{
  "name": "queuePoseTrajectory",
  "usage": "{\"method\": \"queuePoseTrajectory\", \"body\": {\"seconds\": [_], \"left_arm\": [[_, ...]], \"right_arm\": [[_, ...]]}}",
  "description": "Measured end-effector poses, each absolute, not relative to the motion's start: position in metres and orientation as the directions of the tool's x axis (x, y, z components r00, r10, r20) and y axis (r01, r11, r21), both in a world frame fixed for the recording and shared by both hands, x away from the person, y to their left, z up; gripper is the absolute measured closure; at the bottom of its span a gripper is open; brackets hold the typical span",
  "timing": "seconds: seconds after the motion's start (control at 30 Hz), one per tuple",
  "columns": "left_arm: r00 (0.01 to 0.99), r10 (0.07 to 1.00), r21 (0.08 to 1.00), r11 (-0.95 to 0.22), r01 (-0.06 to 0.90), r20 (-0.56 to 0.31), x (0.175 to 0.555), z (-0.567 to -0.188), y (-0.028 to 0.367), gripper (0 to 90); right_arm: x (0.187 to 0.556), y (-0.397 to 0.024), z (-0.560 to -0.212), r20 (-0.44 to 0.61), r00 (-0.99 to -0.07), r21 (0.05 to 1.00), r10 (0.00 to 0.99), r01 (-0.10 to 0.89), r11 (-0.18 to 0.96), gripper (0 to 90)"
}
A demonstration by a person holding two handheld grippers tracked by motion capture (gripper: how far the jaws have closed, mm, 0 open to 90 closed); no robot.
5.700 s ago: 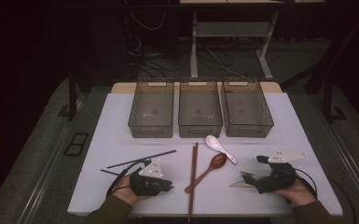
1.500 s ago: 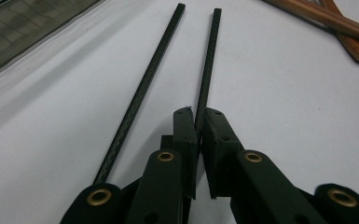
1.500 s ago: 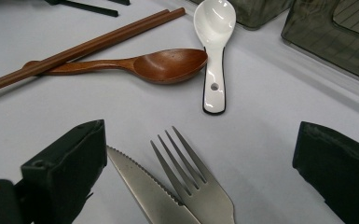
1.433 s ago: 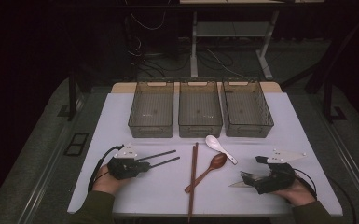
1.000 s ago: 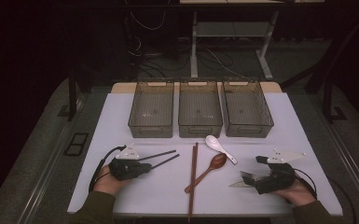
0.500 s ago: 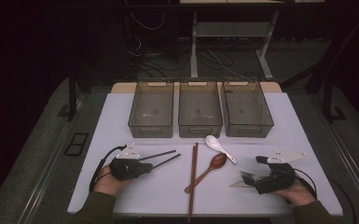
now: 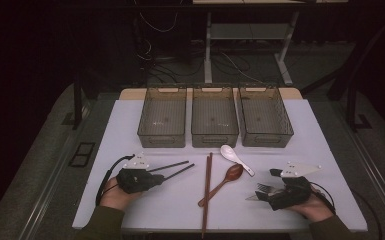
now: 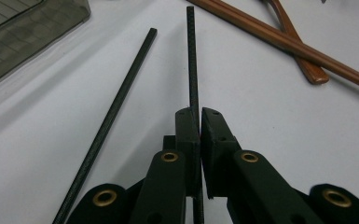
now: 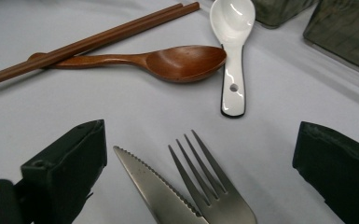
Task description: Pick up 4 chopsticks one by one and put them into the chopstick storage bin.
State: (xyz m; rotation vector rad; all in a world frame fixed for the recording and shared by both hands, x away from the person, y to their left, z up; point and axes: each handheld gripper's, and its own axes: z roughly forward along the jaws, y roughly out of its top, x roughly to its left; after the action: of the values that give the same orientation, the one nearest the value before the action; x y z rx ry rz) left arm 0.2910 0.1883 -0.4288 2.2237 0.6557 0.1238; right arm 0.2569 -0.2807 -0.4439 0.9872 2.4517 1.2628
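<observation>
while your left gripper (image 8: 199,122) lies low on the counter (image 7: 300,135), its jaws are pinched together on one black chopstick (image 8: 192,56), which runs straight ahead from the tips. the second black chopstick (image 8: 121,93) lies free just beside it. your right gripper (image 9: 200,177) stands wide, knife (image 9: 154,186) and fork (image 9: 210,186) between its jaws, untouched.

A white table (image 7: 130,125) is carrying three grey bins (image 7: 214,116), two black chopsticks (image 7: 172,169), brown chopsticks (image 7: 207,187), a wooden spoon (image 7: 225,179), a white spoon (image 7: 236,158), knife (image 9: 154,189) and fork (image 9: 210,186).
</observation>
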Motion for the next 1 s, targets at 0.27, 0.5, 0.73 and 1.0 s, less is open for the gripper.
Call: {"method": "queuePoseTrajectory", "body": {"seconds": [0.27,0.5,0.73,1.0], "left_arm": [[0.857,0.502,0.731,-0.54,0.417,-0.118,0.29,-0.421,0.19,85.4],[0.852,0.507,0.74,-0.522,0.424,-0.131,0.291,-0.416,0.186,85.4],[0.847,0.514,0.747,-0.509,0.428,-0.134,0.292,-0.411,0.182,85.4],[0.841,0.522,0.762,-0.483,0.43,-0.143,0.297,-0.405,0.18,85.4]], "right_arm": [[0.258,-0.28,-0.445,0.109,-0.751,0.779,0.651,0.471,0.413,2.9],[0.259,-0.28,-0.445,0.107,-0.753,0.779,0.65,0.47,0.415,2.9],[0.259,-0.28,-0.445,0.11,-0.752,0.779,0.65,0.471,0.413,2.9],[0.259,-0.28,-0.445,0.11,-0.751,0.779,0.651,0.472,0.412,2.9]]}}
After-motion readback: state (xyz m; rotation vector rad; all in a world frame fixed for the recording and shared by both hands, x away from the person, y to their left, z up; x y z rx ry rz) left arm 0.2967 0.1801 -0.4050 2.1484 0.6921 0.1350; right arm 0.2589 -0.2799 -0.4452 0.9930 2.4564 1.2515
